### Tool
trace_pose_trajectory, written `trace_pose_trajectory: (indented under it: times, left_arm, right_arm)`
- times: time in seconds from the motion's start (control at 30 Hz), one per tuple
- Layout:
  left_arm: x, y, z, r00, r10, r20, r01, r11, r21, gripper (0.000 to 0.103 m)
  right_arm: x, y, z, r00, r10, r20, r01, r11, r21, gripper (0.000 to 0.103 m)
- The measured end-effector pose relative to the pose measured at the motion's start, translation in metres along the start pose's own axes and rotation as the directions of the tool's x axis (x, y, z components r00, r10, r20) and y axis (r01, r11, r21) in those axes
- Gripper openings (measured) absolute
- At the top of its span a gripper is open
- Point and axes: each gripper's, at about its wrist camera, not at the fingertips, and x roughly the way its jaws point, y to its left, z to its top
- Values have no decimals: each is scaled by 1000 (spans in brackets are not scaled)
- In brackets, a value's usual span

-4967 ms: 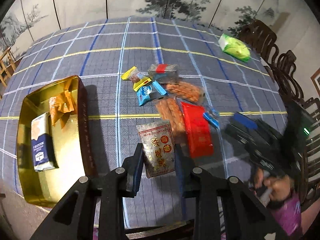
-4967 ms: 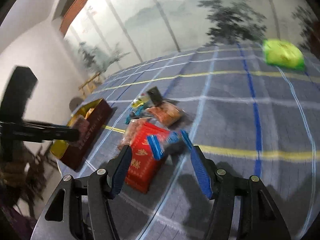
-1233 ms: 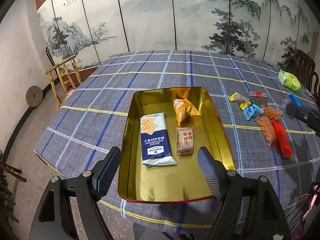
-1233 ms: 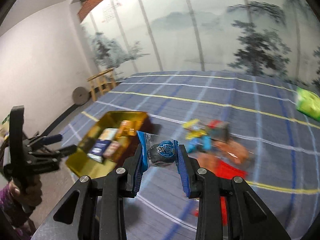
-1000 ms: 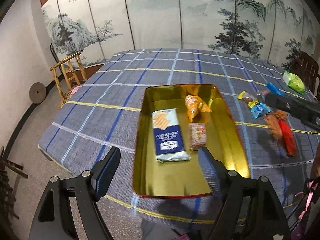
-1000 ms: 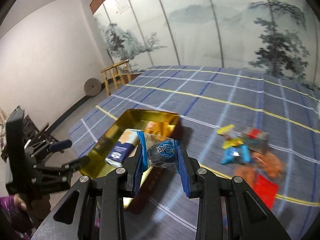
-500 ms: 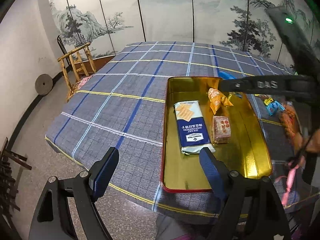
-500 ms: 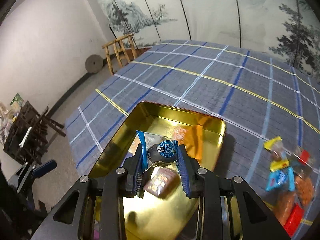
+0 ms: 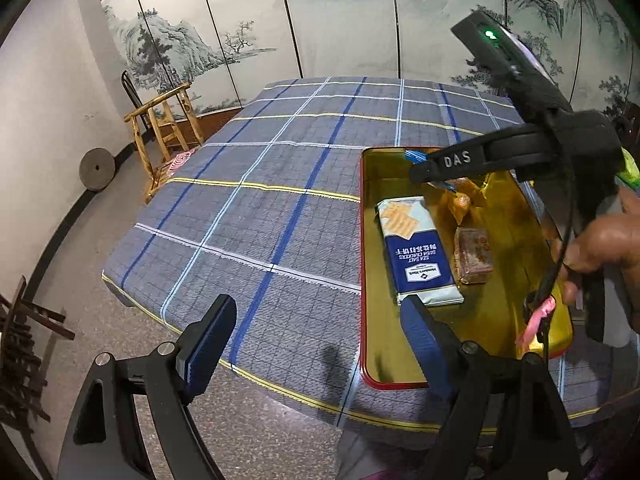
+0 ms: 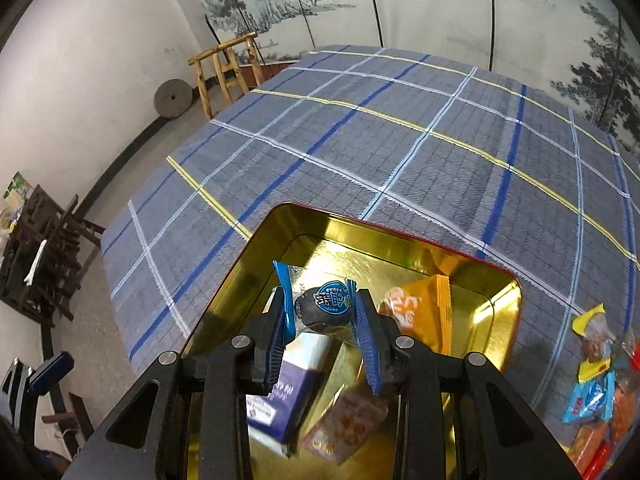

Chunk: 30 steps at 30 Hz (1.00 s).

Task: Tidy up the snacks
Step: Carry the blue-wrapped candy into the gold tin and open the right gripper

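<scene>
In the right wrist view, the right gripper [image 10: 323, 334] is clamped on a blue-wrapped snack [image 10: 325, 307], a dark round cake in a clear pack with blue ends, pinched between the two blue pads. The snack hangs above the inside of the gold tin tray [image 10: 404, 246], over its middle part. Under the fingers lie a blue cracker pack [image 10: 294, 394] and a small pink-and-red packet [image 10: 346, 426], blurred here. Just past the held snack, toward the tray's far right corner, lies an orange snack bag [image 10: 424, 306]. Off the tray to the right, on the plaid tablecloth [image 10: 400, 140], a pile of loose snacks [image 10: 596, 380] in yellow, blue, orange and red wrappers sits at the frame edge.

In the left wrist view, the left gripper [image 9: 316, 350] holds nothing; its fingers stand wide apart above the near edge of the table, the right pad over the tray's near left corner. The tray [image 9: 476, 328], red-rimmed, lies to the right of it. The cracker pack [image 9: 416, 248] lies lengthwise in the tray with the small packet [image 9: 472, 254] just beside it on the right. Farther in, the right gripper [image 9: 420, 168] reaches across the tray from the right, held by the person's hand [image 9: 600, 248], its fingertips over the tray's far end with a bit of blue wrapper showing. Beyond the table stand a wooden chair [image 9: 168, 136], a round millstone [image 9: 97, 170] against the wall, and a painted landscape screen [image 9: 340, 24].
</scene>
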Motion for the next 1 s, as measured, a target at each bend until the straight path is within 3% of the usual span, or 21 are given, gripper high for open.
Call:
trace_pose_trajectory:
  times: [0.53, 1.0]
  left_arm:
    - [14, 13, -2, 999, -13, -29, 12, 1000, -19, 81]
    - [11, 14, -2, 1000, -10, -29, 10, 1000, -22, 81]
  right_arm:
    - [25, 17, 19, 1000, -26, -8, 26, 1000, -8, 36]
    - [7, 24, 16, 998, 38, 42, -38, 999, 3, 41]
